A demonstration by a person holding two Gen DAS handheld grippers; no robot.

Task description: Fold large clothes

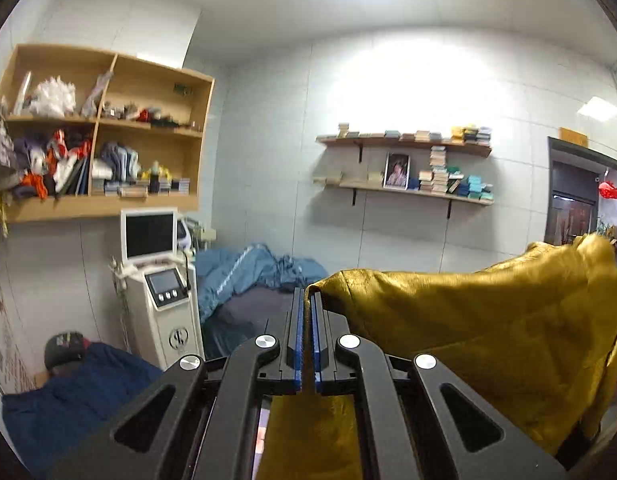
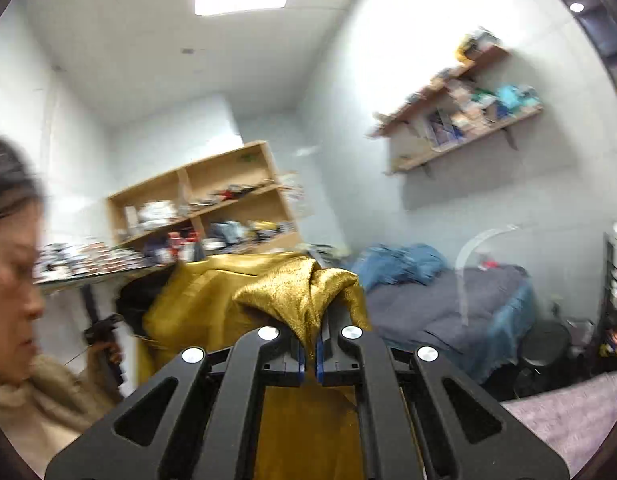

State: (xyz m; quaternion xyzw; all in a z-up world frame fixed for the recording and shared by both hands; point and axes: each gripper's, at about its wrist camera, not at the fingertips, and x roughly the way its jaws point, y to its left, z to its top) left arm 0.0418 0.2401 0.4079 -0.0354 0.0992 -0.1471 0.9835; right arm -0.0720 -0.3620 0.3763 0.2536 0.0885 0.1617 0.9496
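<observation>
Fingers level, pinching gold garment

Gold garment blocking the right, white machine left, bed ahead

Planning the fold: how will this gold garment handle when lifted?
Probably floppy: the gold garment sags between the left hand-held gripper and right hand-held gripper. Its sheen suggests slippery fabric. It looks light, bunching easily.

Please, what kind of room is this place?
Probably a bedroom or a mock-up of one: a bed with a rumpled blue quilt, a cluttered wooden wall cabinet and wall shelves of books. A wheeled device with a screen looks clinical.
</observation>
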